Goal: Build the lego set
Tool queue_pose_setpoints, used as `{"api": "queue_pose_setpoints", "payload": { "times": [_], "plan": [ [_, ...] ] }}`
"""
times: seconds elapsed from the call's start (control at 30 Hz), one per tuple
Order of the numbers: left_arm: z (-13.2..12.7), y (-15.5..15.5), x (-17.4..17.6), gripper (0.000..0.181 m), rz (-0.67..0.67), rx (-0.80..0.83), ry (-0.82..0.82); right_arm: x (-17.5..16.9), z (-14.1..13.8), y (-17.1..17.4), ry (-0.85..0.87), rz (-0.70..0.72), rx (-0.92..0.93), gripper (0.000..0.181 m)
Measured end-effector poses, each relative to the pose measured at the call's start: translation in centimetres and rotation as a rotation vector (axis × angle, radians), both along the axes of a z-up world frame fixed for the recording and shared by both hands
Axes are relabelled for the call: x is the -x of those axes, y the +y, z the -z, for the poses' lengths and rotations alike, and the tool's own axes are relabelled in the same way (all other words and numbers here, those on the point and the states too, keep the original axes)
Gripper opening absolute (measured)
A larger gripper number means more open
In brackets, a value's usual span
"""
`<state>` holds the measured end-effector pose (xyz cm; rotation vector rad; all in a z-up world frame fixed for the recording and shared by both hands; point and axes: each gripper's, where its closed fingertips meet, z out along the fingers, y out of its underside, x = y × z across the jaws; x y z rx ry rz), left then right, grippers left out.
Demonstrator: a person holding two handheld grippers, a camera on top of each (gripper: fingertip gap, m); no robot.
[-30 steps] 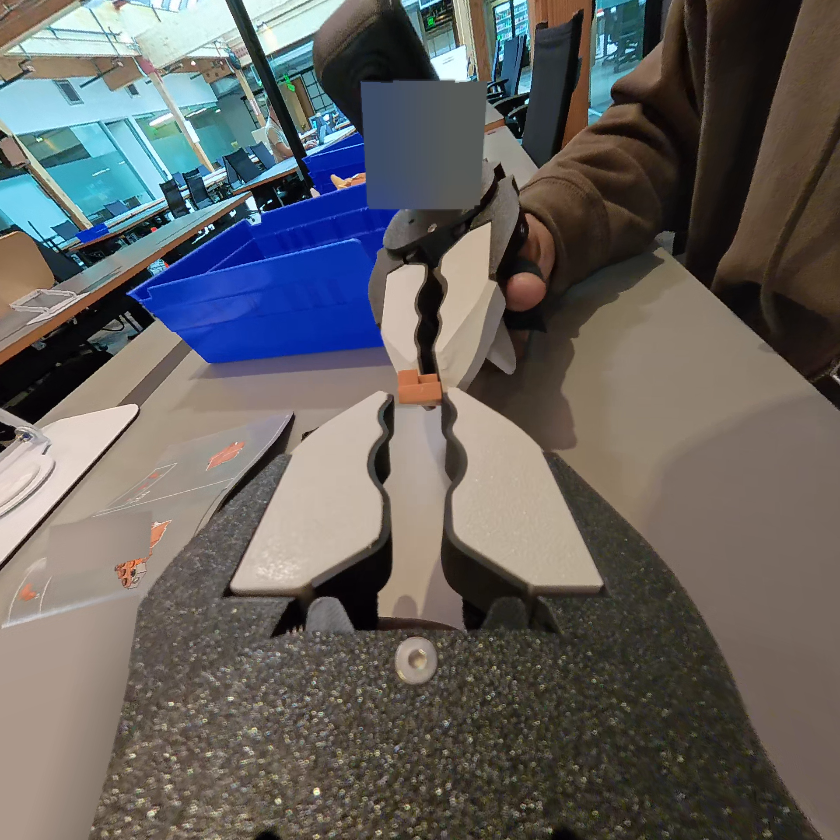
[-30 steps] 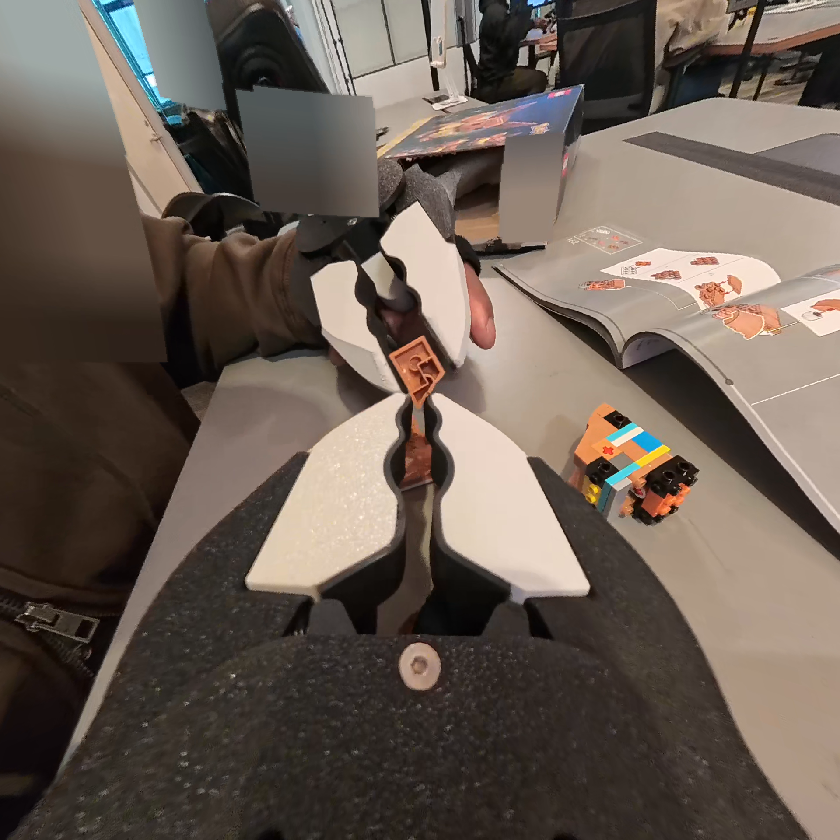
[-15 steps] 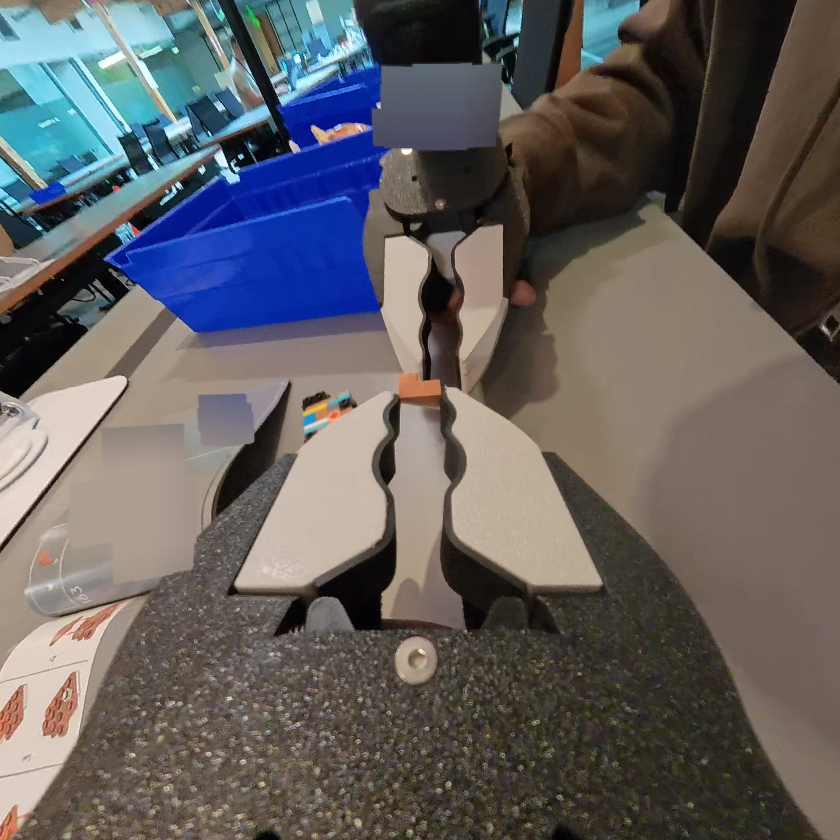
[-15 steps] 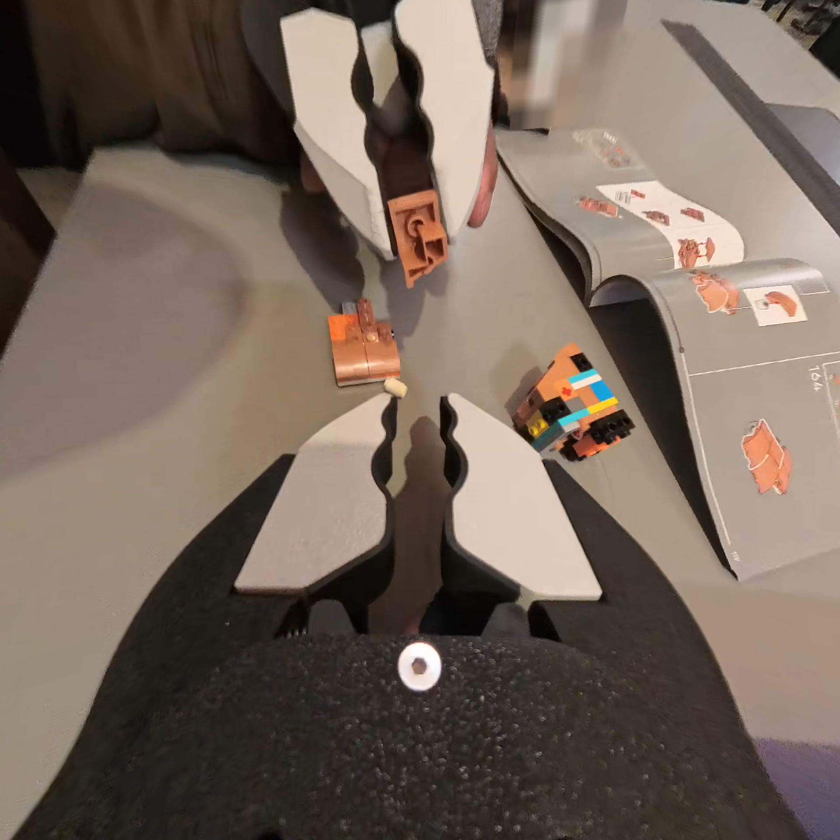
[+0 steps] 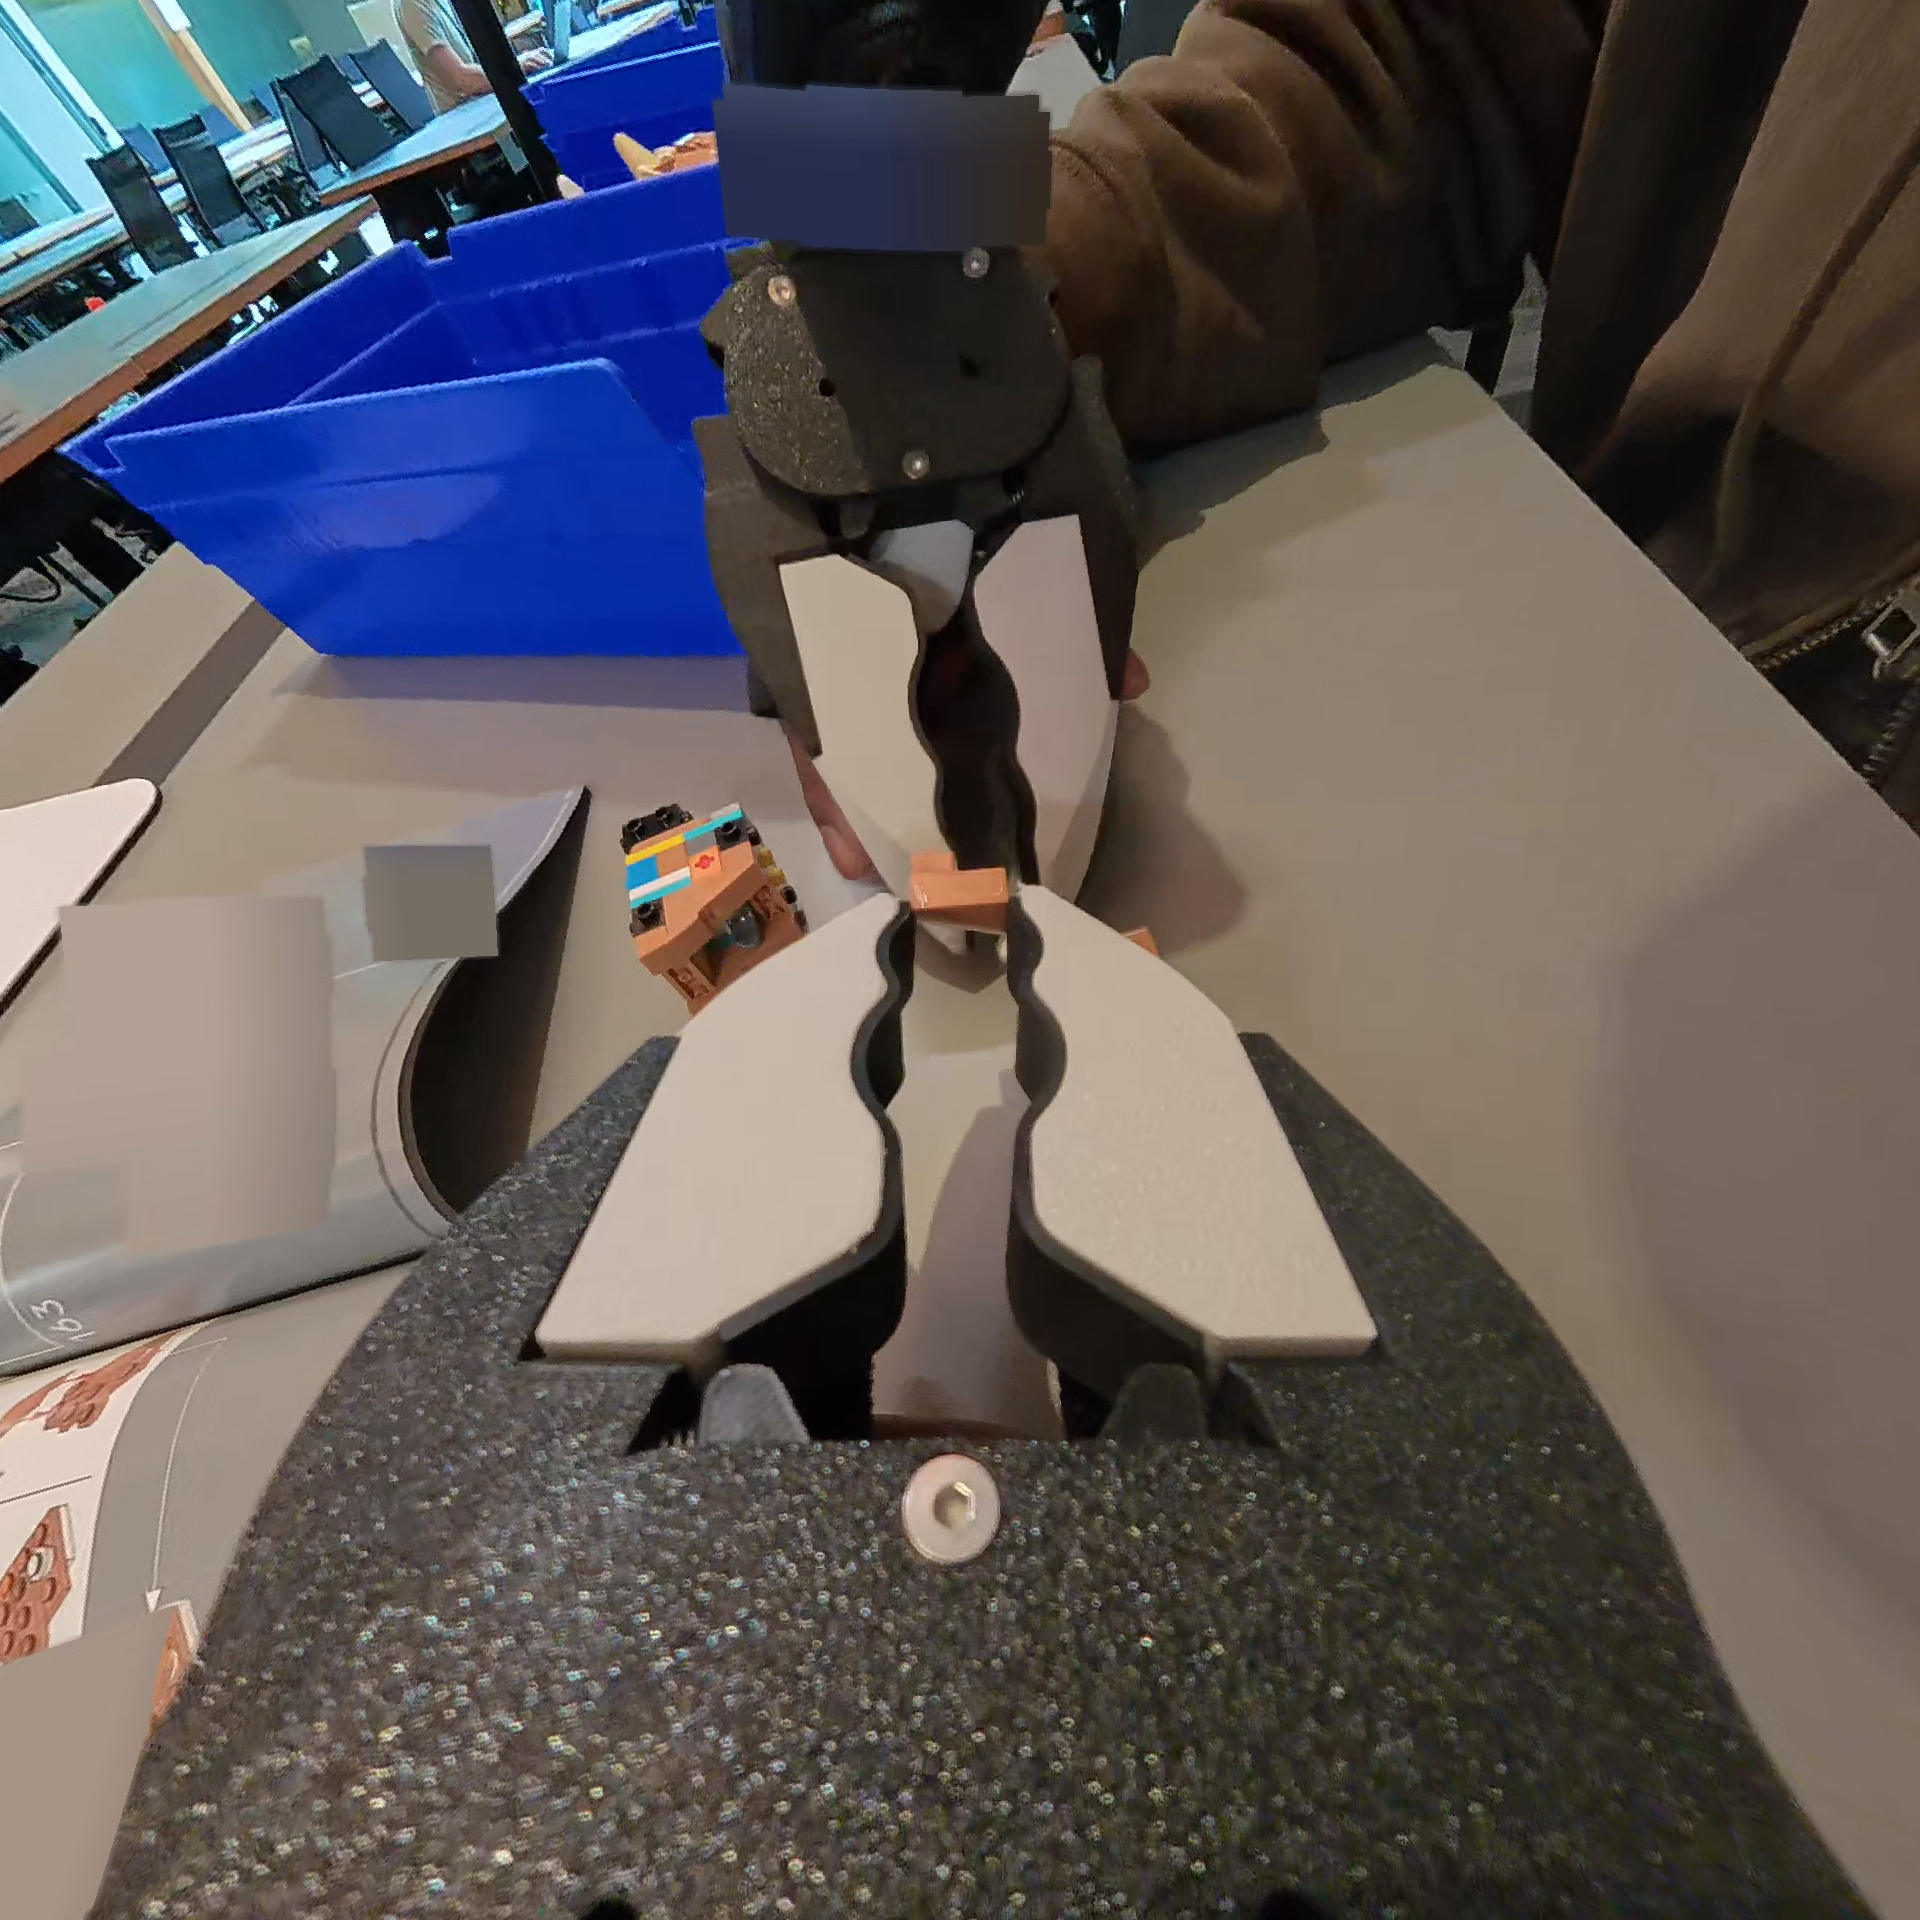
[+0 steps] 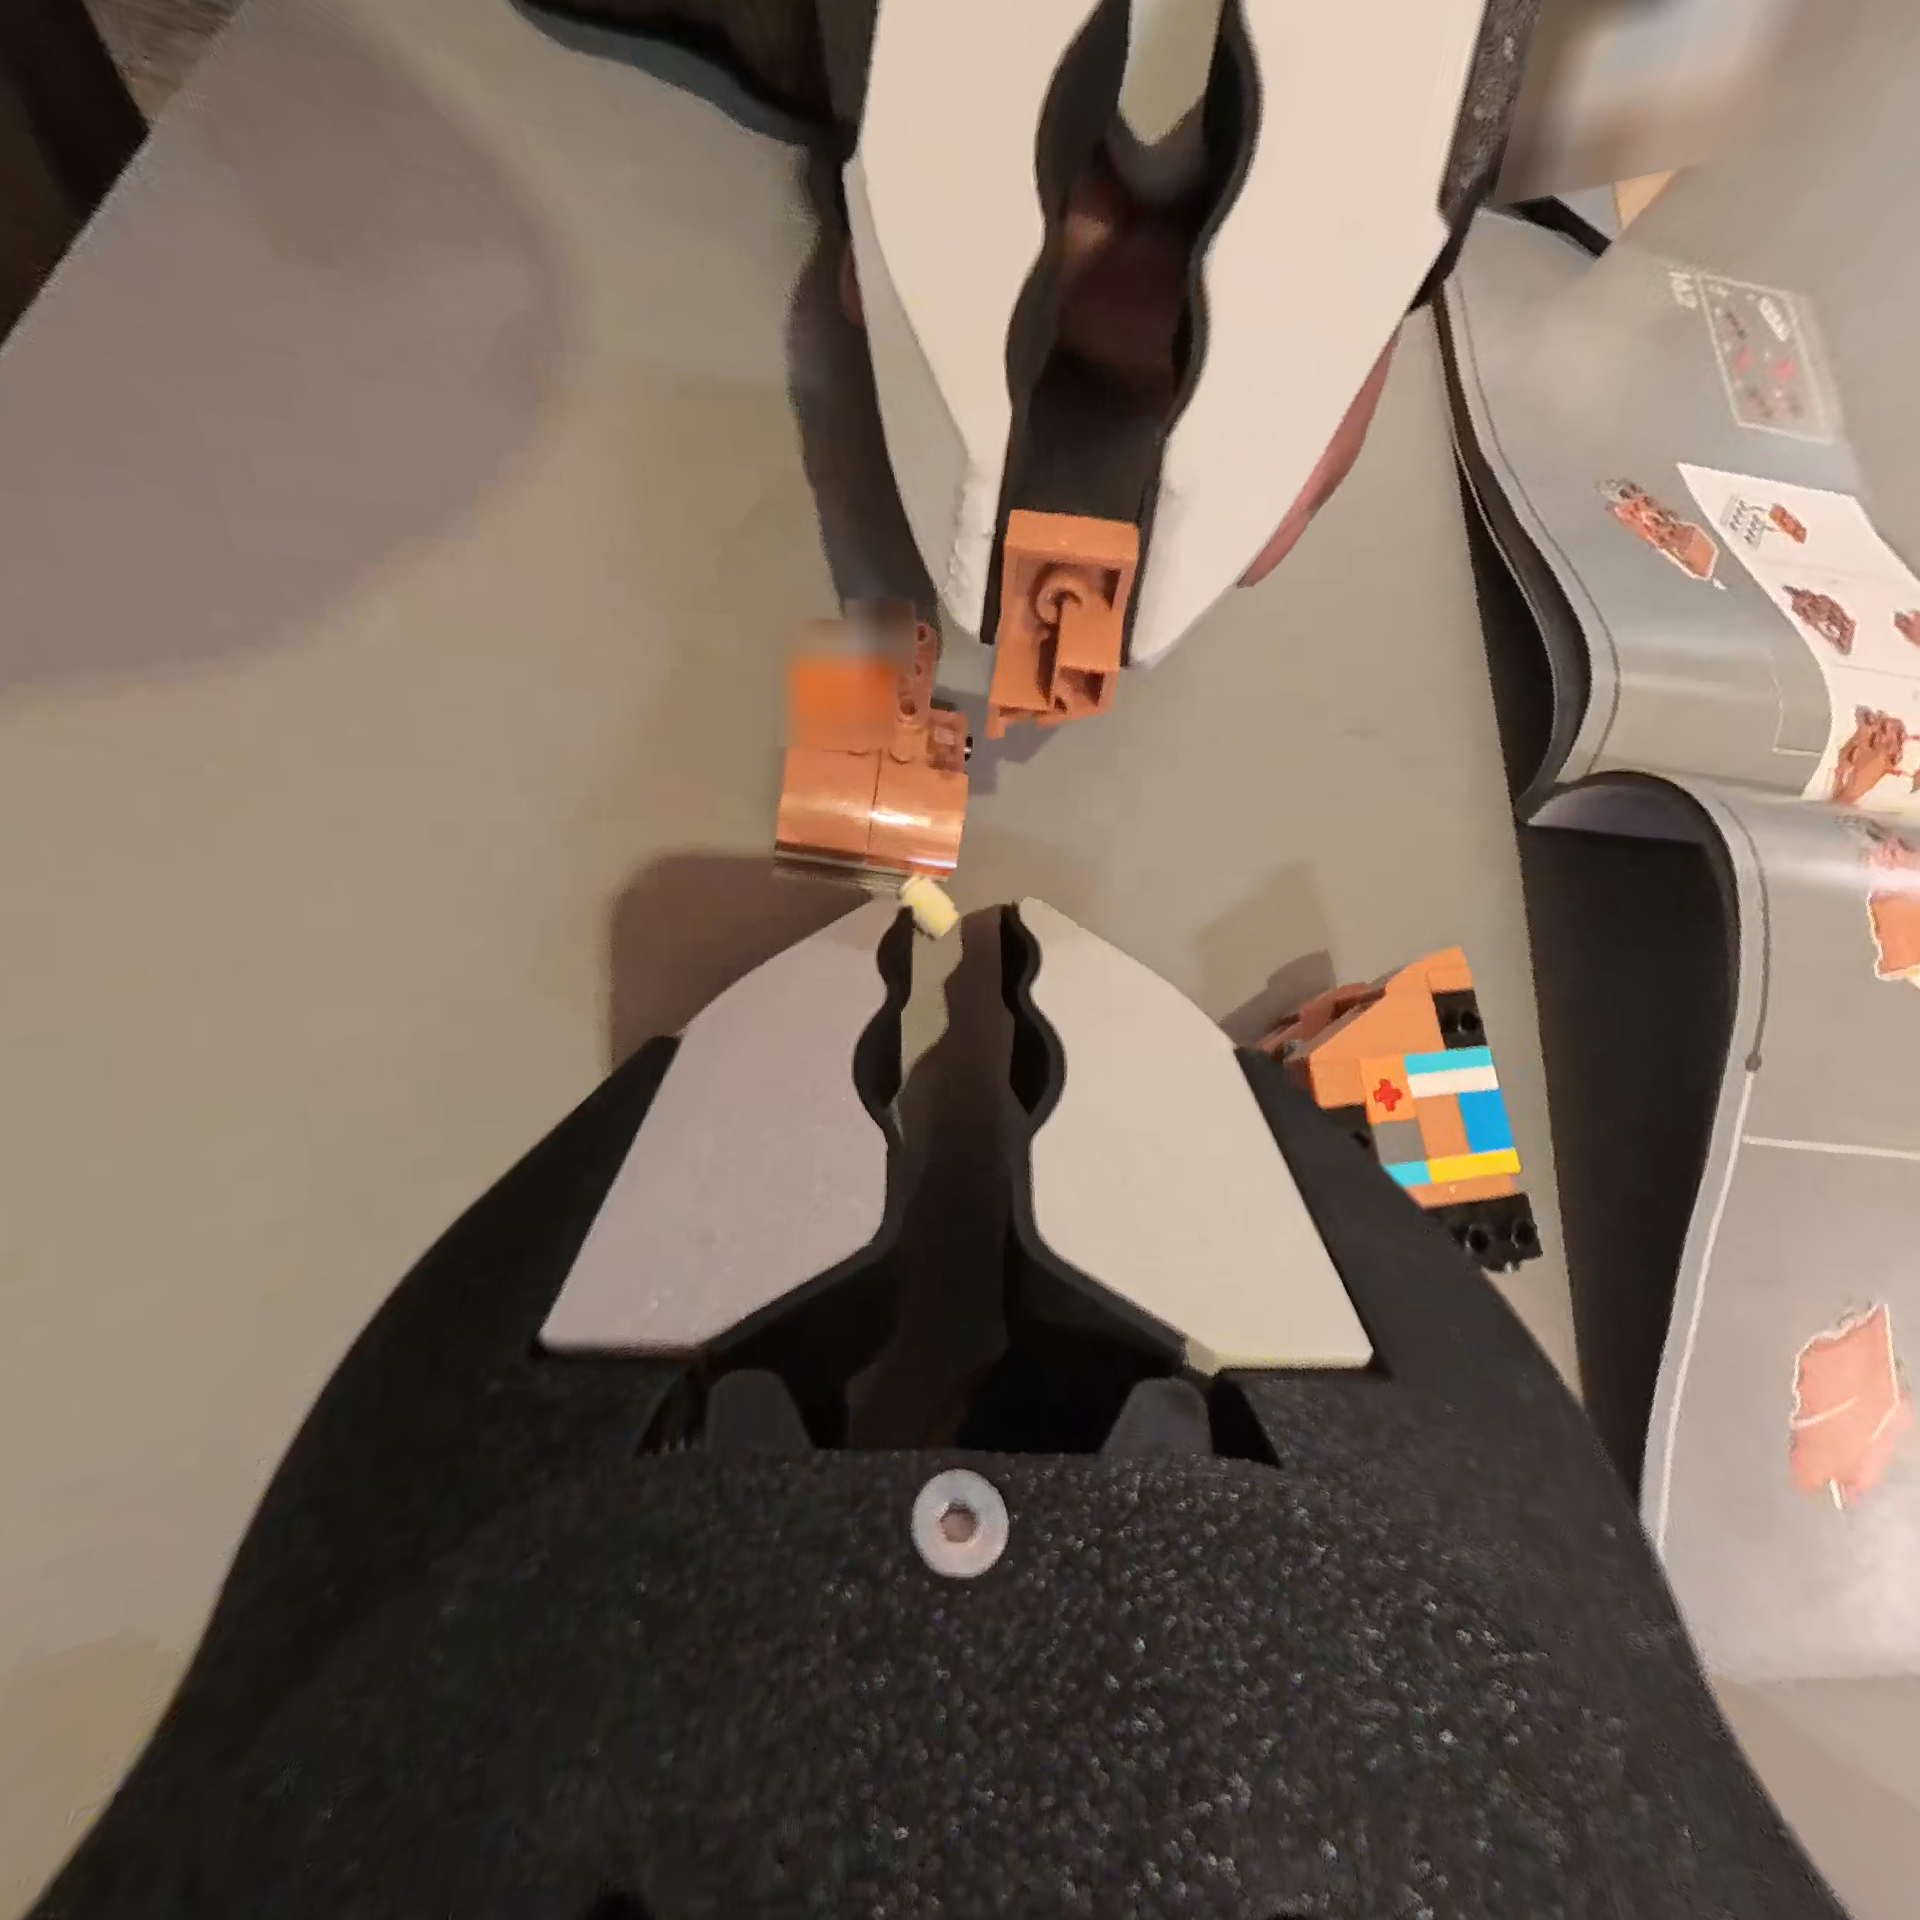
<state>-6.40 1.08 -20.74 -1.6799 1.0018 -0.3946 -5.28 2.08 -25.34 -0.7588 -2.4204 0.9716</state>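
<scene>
My left gripper (image 5: 961, 916) is shut on a small brown lego piece (image 5: 961, 891), held just above the grey table. In the right wrist view the same gripper (image 6: 1060, 636) comes in from the top with the piece (image 6: 1060, 623) at its tips. My right gripper (image 6: 954, 914) is open and empty, low over the table, facing the left one (image 5: 982, 842). A brown rounded sub-assembly (image 6: 868, 805) lies on the table just ahead of its left fingertip. A tiny cream piece (image 6: 928, 906) lies at its tips. A multicoloured lego build (image 6: 1429, 1122) sits to the right, and also shows in the left wrist view (image 5: 707, 904).
An open instruction booklet (image 6: 1766, 935) lies on the table at the right; it is at the left in the left wrist view (image 5: 208, 1143). Blue bins (image 5: 416, 520) stand at the table's far side. A person's brown sleeve (image 5: 1299, 208) is behind the right gripper. One gripper's finger ends stand about 5 cm off the other's.
My right gripper opened and let go of the brown sub-assembly, which now lies on the table. Both grippers tilted down and came lower. The left gripper still holds its brown piece.
</scene>
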Motion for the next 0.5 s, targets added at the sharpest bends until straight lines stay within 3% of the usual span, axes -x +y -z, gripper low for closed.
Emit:
{"api": "queue_pose_setpoints", "payload": {
  "times": [0.23,0.5],
  "plan": [
    [-0.06,-0.14,0.37,0.017,0.0,0.011,-0.011,-0.25,0.24,-0.65,-0.047,-0.054,0.011,0.01],
    [0.17,0.1,0.29,0.017,-0.011,0.016,0.007,0.19,-0.44,-0.04,0.05,0.041,0.0,0.006]
  ]
}}
